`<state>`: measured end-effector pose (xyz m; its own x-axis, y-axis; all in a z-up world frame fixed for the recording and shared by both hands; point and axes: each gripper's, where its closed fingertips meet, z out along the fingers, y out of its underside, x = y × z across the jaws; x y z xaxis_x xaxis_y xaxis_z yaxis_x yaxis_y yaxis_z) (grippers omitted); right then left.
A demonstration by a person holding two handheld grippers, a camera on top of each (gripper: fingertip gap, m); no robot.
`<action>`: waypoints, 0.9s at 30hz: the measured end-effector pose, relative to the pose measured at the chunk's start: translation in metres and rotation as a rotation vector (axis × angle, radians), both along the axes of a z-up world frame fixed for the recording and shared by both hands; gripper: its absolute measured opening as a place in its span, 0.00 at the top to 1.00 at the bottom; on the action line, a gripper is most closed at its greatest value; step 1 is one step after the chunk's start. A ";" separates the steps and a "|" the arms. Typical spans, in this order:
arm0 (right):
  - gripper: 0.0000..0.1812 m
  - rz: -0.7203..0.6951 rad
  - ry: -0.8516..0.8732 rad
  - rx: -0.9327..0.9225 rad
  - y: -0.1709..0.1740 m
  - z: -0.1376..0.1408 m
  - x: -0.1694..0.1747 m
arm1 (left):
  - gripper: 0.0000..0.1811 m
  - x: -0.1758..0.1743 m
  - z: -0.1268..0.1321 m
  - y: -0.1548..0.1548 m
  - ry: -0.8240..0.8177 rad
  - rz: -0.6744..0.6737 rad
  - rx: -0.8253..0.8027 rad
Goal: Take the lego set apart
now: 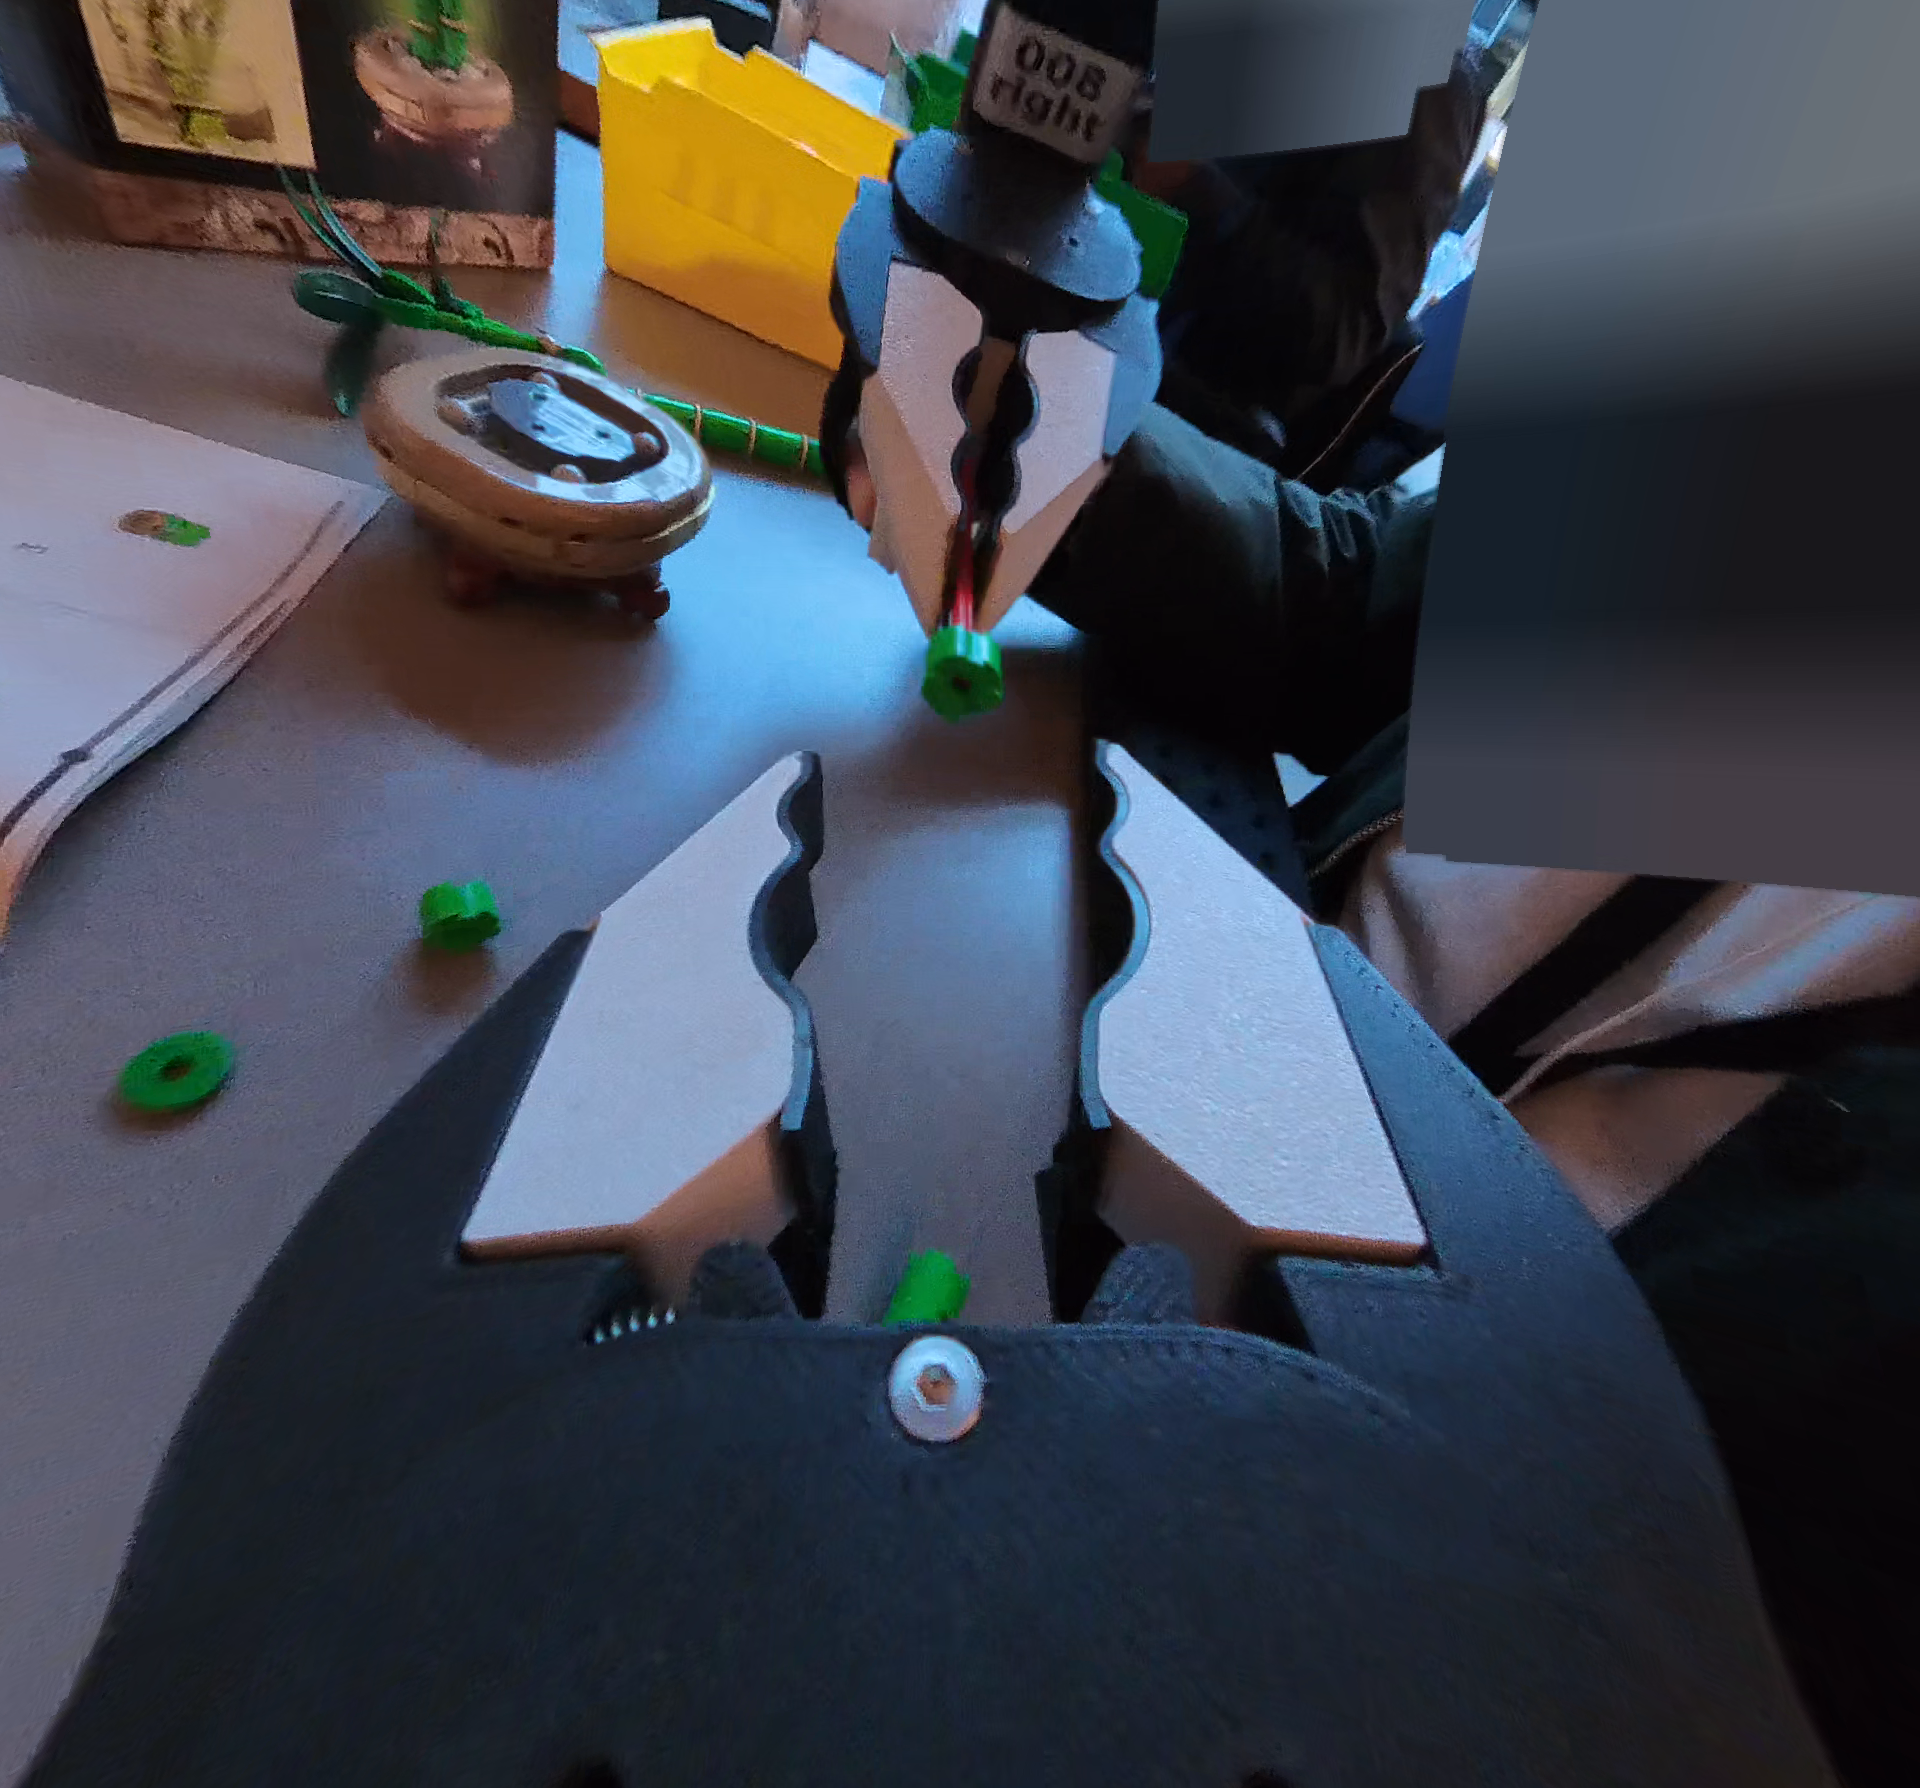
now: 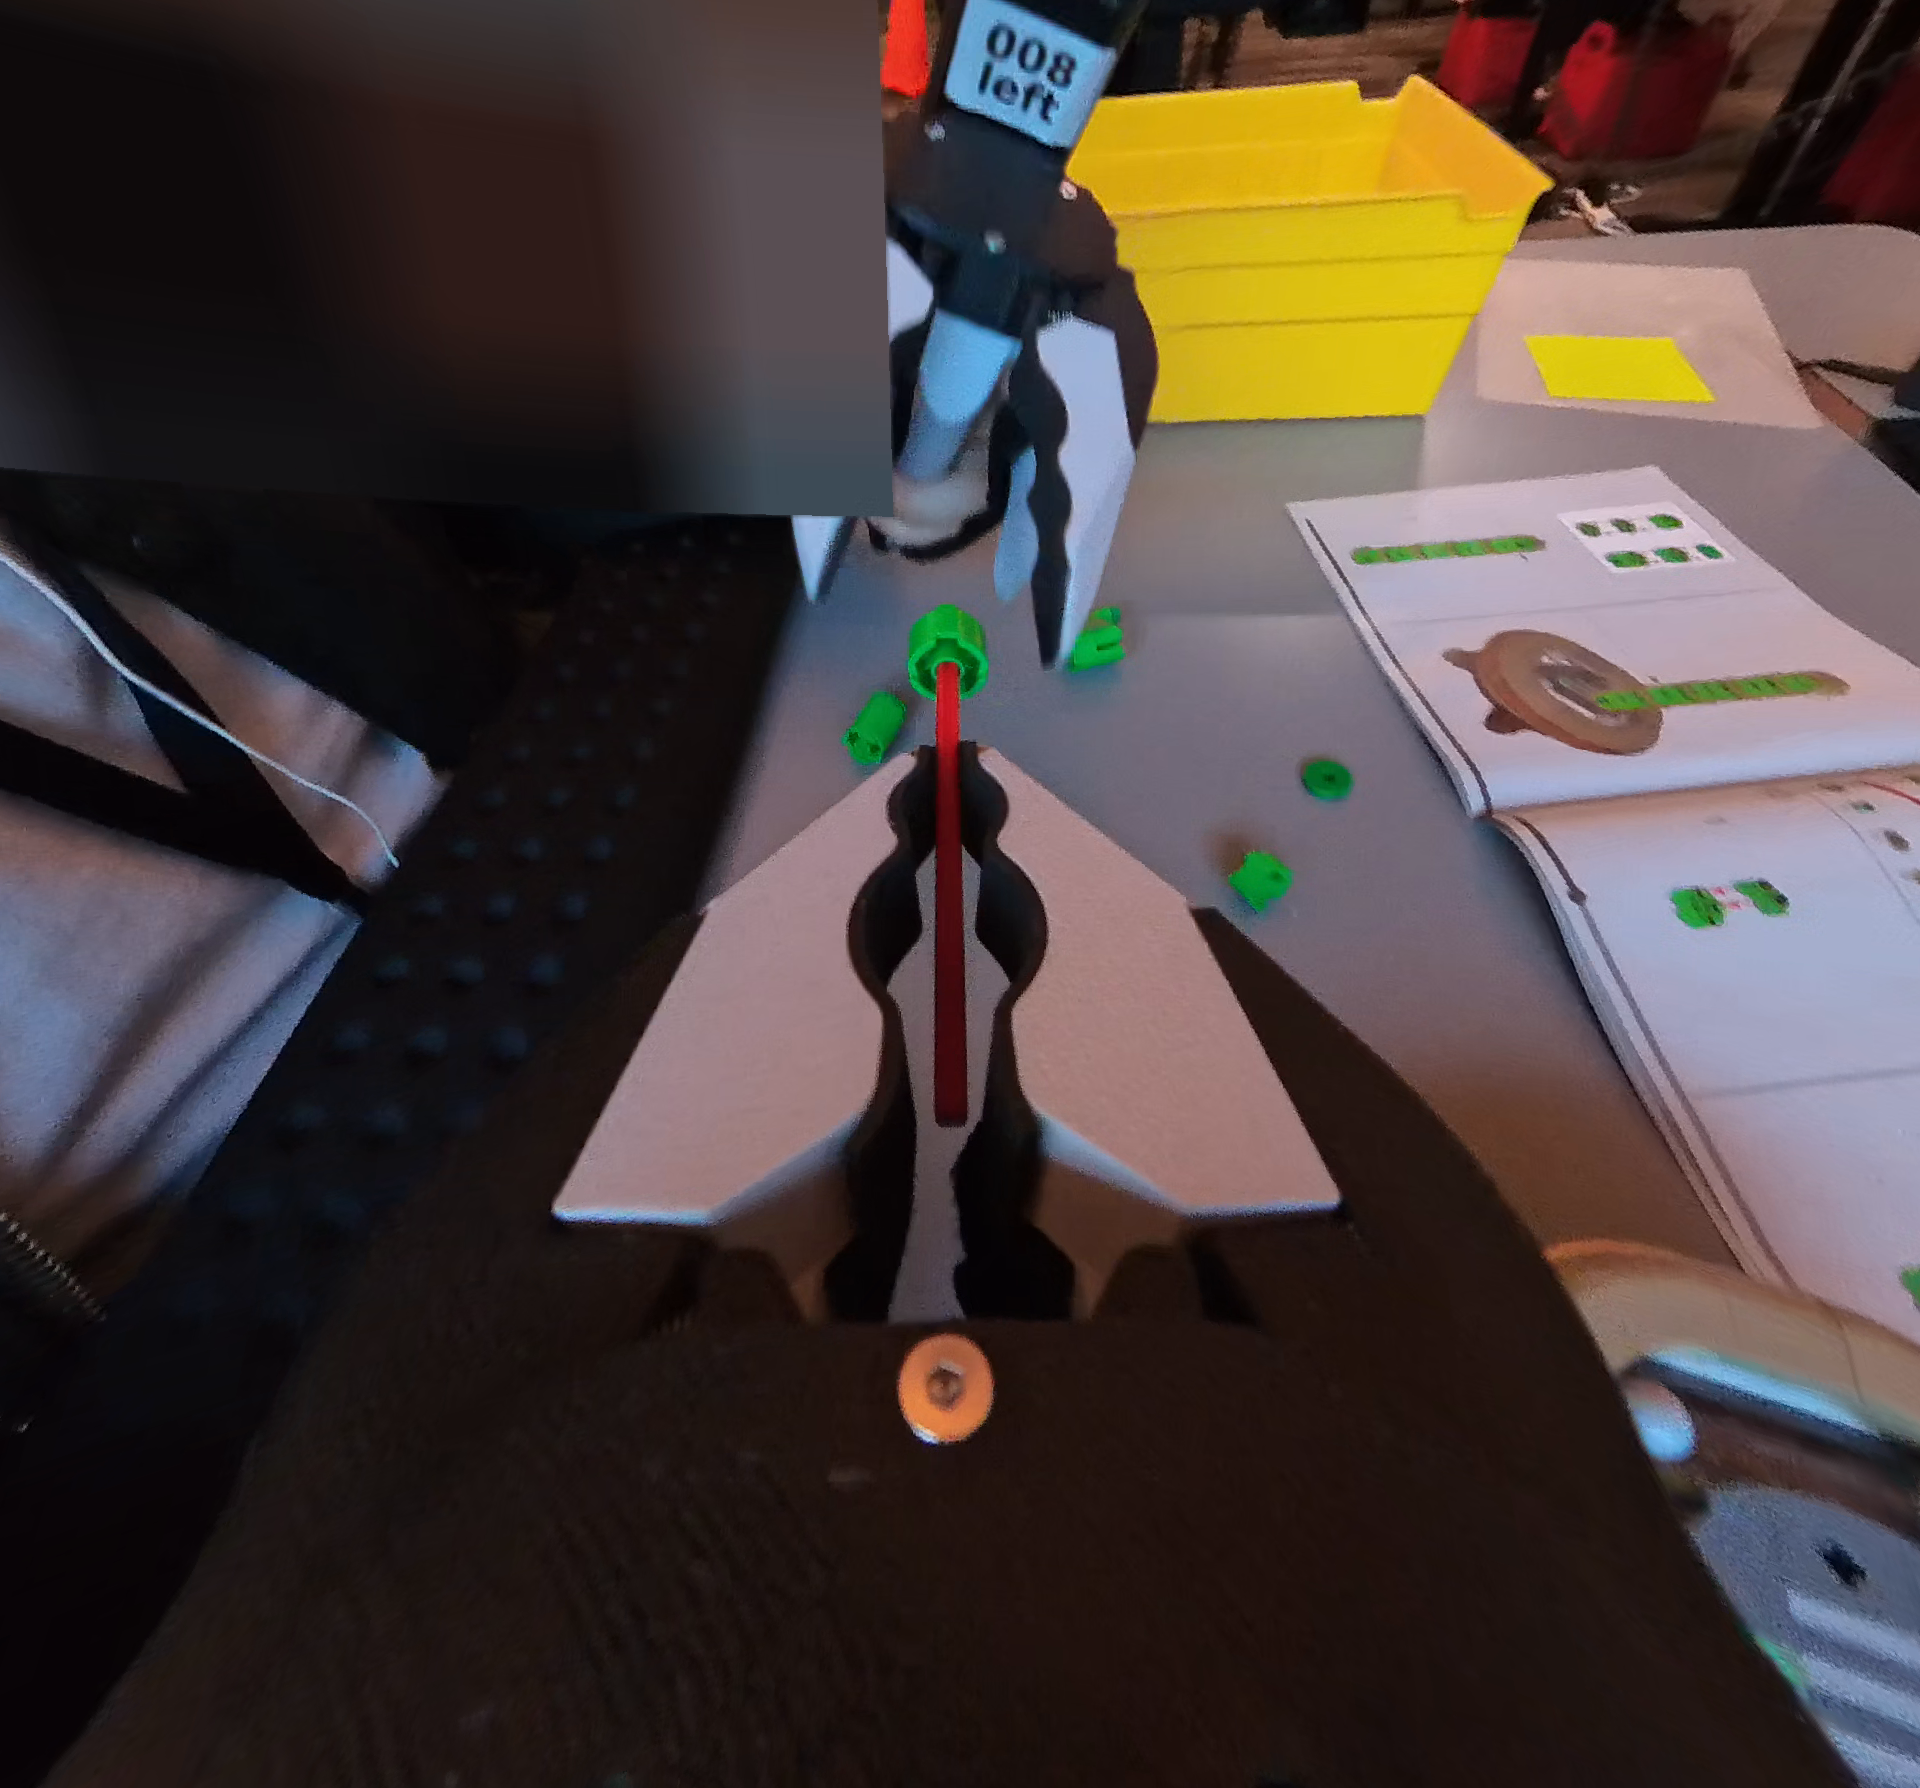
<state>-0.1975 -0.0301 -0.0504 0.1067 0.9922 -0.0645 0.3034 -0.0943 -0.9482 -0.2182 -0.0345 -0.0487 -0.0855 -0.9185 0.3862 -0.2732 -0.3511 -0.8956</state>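
The right claw (image 2: 948,762) is clamped on a red rod (image 2: 950,907) carrying a green ring (image 2: 945,649) above the grey counter (image 2: 1351,1063). The left claw (image 1: 951,772) stands apart, empty. Loose green pieces (image 2: 1259,878) lie near an open booklet (image 2: 1662,803). A yellow bin (image 2: 1299,284) sits at the far edge.

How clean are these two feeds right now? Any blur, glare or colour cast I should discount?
Left wrist view: warm brownish cast, motion-smeared box art behind, light sheen on the table, right gripper fairly sharp. Right wrist view: cooler grey, red axle and green piece crisp, left gripper smeared, corners stretched by the wide lens.
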 end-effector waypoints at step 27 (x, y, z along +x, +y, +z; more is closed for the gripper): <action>0.99 -0.038 -0.206 0.022 0.007 -0.048 0.009 | 0.92 -0.048 0.056 -0.008 -0.374 -0.137 0.029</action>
<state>-0.1885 -0.0230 -0.0981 0.1531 0.9881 -0.0160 0.4880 -0.0897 -0.8682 -0.2666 -0.0428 0.0069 -0.3378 -0.8989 0.2792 0.0311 -0.3071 -0.9512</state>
